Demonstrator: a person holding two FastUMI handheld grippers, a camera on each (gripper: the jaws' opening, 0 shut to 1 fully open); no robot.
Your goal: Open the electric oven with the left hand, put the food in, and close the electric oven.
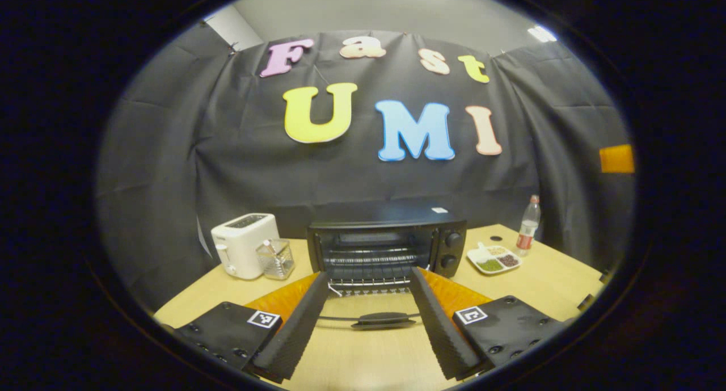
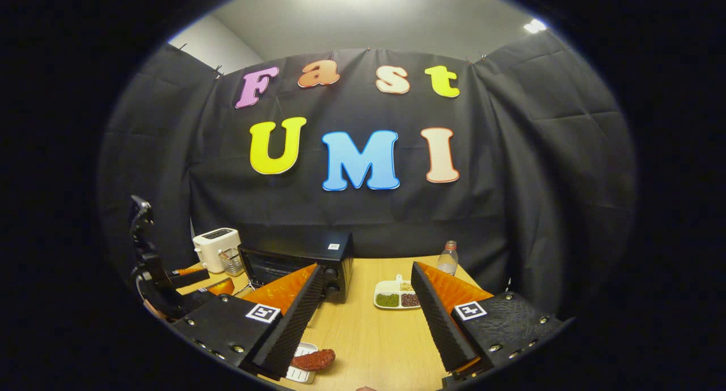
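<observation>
Already oven (image 1: pixel 385 246) door (image 1: pixel 368 317) down — glass, prob.

- Black electric oven (image 1: pixel 385 246) stands near the worktop's (image 1: pixel 539 283) back edge, door (image 1: pixel 371 311) folded down flat, wire rack visible.
- Reddish sausage (image 2: pixel 313 359) lies on a small white tray (image 2: pixel 300 373) at the worktop's near edge.

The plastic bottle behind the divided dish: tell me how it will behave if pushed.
The bottle stands tall and narrow, so it would probably tip. It looks nearly empty, so likely light. Once down, its round body may roll toward the divided dish.
</observation>
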